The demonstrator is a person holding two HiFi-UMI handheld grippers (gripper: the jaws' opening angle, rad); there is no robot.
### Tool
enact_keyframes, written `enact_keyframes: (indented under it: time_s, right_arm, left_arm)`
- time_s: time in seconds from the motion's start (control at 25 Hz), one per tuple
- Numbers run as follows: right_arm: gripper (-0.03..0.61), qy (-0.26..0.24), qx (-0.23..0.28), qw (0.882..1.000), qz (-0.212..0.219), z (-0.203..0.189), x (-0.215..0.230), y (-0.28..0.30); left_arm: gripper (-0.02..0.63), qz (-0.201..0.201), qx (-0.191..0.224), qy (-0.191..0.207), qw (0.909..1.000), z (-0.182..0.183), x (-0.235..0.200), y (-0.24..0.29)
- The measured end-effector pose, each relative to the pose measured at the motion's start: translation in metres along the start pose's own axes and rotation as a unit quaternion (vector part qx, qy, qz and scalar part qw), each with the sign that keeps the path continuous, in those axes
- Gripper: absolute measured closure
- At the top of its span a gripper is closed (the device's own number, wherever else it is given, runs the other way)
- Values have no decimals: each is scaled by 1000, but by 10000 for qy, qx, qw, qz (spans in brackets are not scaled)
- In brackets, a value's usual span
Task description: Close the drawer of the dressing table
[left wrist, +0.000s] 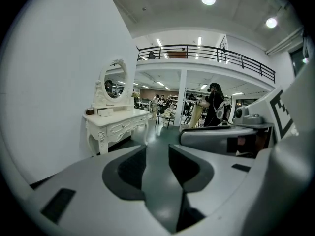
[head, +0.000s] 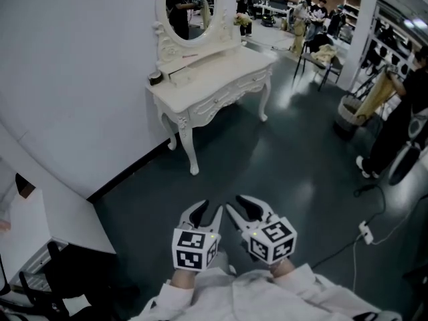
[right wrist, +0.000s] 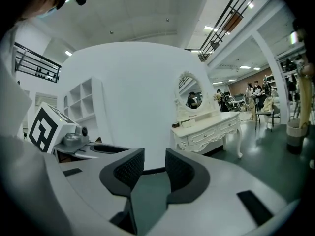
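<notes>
A dark green floor meets a white wall. The white dressing desk with its oval mirror stands against that wall, upper middle of the frame. At bottom centre, well apart from it, the 2 tongs, left tongs and right tongs, gape apart, empty.

Right gripper, jaws apart with nothing between them, well short of a white dressing table. An oval mirror tops the table; a white wall stands behind it.
</notes>
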State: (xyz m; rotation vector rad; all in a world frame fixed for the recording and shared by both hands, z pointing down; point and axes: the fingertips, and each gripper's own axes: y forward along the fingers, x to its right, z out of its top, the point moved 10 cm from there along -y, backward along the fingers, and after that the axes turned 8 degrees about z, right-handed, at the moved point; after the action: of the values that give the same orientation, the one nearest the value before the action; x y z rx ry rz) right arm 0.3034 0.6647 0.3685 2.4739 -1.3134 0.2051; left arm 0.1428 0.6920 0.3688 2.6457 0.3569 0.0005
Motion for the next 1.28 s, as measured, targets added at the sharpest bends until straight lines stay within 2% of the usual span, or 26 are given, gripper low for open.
enact_keyframes:
  time_s: [0.28,0.52,0.72,1.08,1.28]
  right_arm:
    - [451,144,9,9999,-40,3,22,14]
    - [451,153,-6,9998,-99,16,62,46]
    - [453,109,0,9999,-12,45,101,90]
    - [453,-97,88,9998,-116,105,163,164]
    - [453,-341,127,9992,-178,125,188,200]
  left_arm:
    - [488,-88,-88,-73,9999,5,-8,30]
    - [488,-182,-85,-118,9997,24,-33,77]
    - [488,-279,-131,-92,9995,55,-63,129]
    - [488,-288,103,-66,9995,122,-121,206]
    - [488,-326,210,32,9992,148,-150,244]
